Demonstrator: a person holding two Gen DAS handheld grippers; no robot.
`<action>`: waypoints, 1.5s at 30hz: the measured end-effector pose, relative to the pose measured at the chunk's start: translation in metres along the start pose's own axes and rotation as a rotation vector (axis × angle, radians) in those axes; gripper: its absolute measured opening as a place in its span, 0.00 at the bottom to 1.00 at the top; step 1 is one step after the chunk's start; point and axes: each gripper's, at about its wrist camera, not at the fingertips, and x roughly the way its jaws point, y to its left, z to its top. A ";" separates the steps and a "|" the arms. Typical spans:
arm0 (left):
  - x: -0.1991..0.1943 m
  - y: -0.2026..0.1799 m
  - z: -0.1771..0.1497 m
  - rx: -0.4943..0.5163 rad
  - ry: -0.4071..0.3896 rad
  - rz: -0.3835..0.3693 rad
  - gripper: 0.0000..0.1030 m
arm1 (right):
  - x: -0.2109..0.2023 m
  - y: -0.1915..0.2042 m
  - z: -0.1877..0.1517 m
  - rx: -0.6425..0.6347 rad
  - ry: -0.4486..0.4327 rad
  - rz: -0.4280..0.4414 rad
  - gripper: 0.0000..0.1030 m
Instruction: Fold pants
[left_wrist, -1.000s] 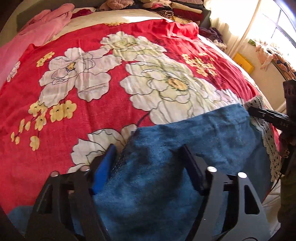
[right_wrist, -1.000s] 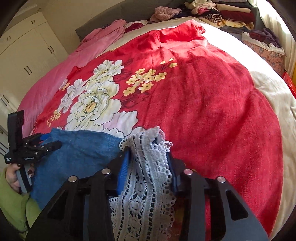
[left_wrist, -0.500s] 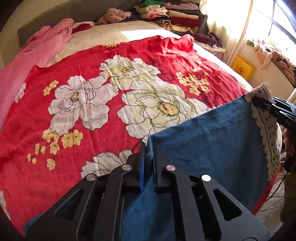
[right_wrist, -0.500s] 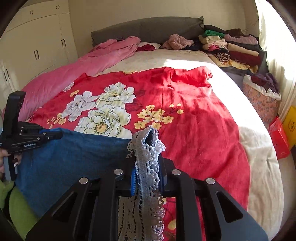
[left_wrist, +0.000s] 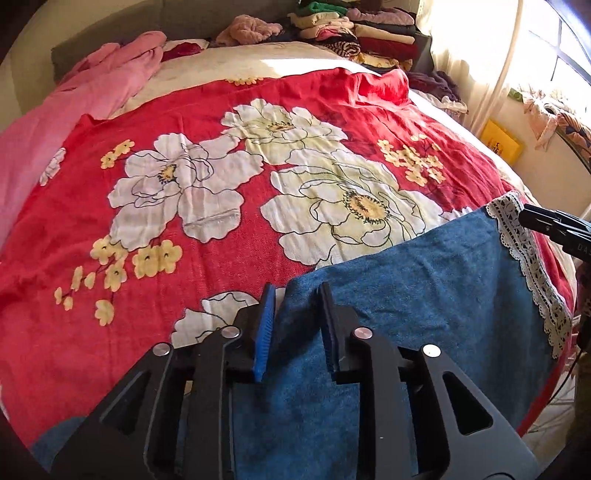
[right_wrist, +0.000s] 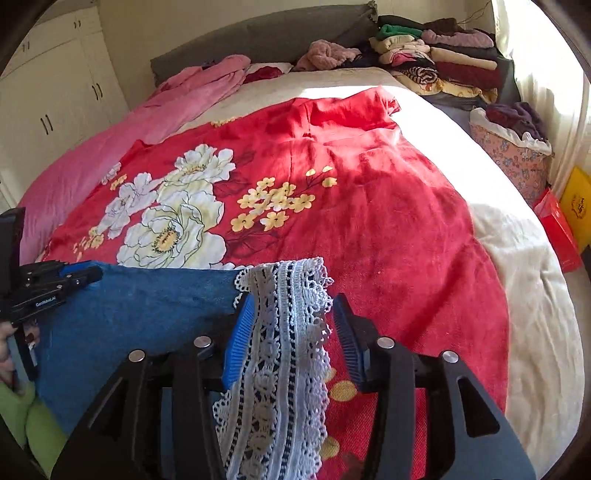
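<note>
Now two tools (both opening) straddle one pants.

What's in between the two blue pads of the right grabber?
The white lace trim of the blue pants hangs between the right gripper pads, whose jaws are opening. The right wrist view shows it.

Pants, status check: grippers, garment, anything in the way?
Left gripper opening, denim edge between jaws. Right gripper opening, lace trim between jaws. Blue pants on red floral blanket. Nothing blocking.
</note>
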 end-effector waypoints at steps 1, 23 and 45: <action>-0.005 0.001 -0.001 -0.001 -0.012 0.005 0.26 | -0.007 0.000 -0.001 0.003 -0.006 0.000 0.51; -0.085 0.005 -0.091 -0.055 -0.067 0.005 0.74 | -0.080 -0.002 -0.100 0.154 0.032 0.070 0.53; -0.066 0.016 -0.124 -0.091 0.068 0.102 0.78 | -0.067 0.013 -0.122 0.107 0.093 0.094 0.15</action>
